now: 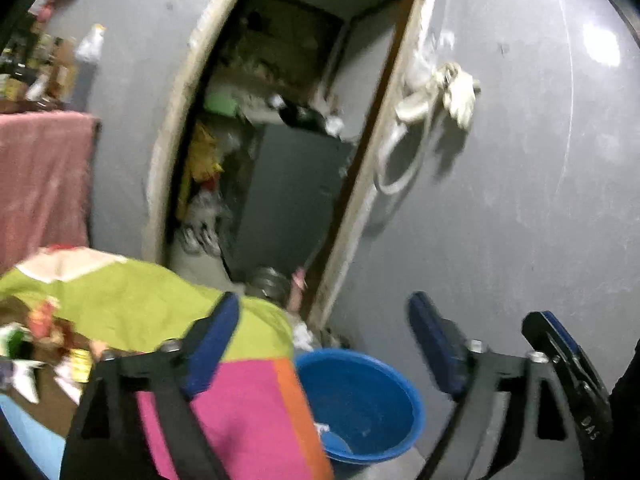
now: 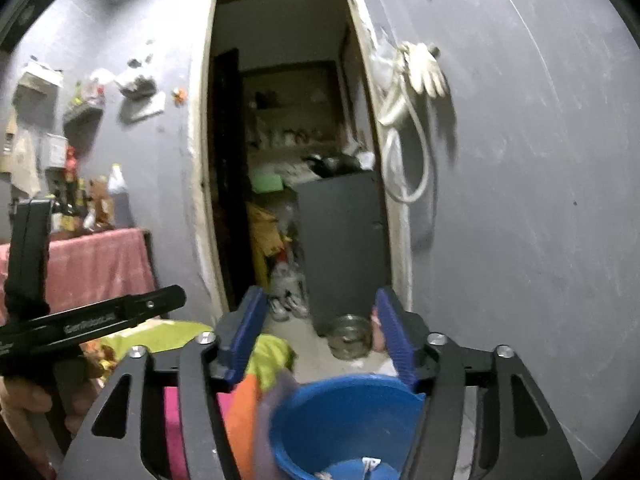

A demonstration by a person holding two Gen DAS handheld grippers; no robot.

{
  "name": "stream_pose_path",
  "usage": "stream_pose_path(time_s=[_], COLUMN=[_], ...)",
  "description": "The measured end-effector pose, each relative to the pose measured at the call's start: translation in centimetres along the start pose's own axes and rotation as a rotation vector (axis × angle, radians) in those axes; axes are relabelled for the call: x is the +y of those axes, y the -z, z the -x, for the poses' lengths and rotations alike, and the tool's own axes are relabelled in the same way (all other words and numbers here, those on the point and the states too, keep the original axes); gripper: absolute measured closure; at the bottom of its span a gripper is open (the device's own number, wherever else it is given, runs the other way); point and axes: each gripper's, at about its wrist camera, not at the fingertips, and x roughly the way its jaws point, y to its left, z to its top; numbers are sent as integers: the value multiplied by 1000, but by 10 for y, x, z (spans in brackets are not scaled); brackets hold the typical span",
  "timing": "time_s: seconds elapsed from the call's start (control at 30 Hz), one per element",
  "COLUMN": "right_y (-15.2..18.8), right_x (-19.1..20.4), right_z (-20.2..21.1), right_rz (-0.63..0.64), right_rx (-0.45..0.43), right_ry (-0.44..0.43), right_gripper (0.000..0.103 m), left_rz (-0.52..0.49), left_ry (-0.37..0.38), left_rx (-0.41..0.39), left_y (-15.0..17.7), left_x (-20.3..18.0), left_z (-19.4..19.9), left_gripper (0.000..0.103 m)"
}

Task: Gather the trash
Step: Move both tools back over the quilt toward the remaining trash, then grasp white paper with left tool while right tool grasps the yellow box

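A blue bucket (image 1: 360,404) stands on the floor beside a bed or table draped in a green, pink and orange cloth (image 1: 160,300). White scraps of trash (image 2: 370,463) lie at the bottom of the bucket (image 2: 348,420). Blurred wrappers (image 1: 40,344) lie on the surface at the far left. My left gripper (image 1: 324,312) hangs open above the bucket's rim with nothing between its blue pads. My right gripper (image 2: 320,304) is also open and empty over the bucket, pointing at a doorway.
A dark doorway (image 2: 288,160) ahead leads to a grey cabinet (image 2: 344,248), shoes and clutter. A steel bowl (image 2: 350,336) sits on the floor at the threshold. White gloves and a hose (image 2: 416,80) hang on the grey wall. A pink-draped table (image 2: 92,264) holds bottles.
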Motion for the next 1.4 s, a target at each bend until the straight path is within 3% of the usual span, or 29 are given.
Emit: stream_pose_path(time_s=[0.1, 0.2, 0.37, 0.7, 0.9, 1.2, 1.4], right_y=[-11, -16, -19, 9, 34, 69, 91], right_x=[23, 43, 83, 164, 193, 217, 235], right_z=[7, 12, 19, 9, -14, -68, -103], right_rz=[-3, -8, -13, 23, 77, 131, 174], right_rx=[-43, -72, -109, -106, -27, 215, 358], right_ry=[-41, -73, -138, -280, -315, -375, -421], right_gripper=[25, 17, 0, 0, 0, 1, 15], left_rz=[-6, -19, -43, -90, -86, -35, 38], left_ry=[-30, -72, -161, -336, -392, -408, -415], left_rx=[-36, -77, -128, -169, -78, 131, 227], left_y=[-9, -13, -16, 8, 31, 55, 65], left_x=[15, 31, 63, 131, 172, 218, 245], left_z=[31, 62, 109, 170, 174, 143, 122], left_gripper=[14, 3, 3, 2, 2, 3, 6])
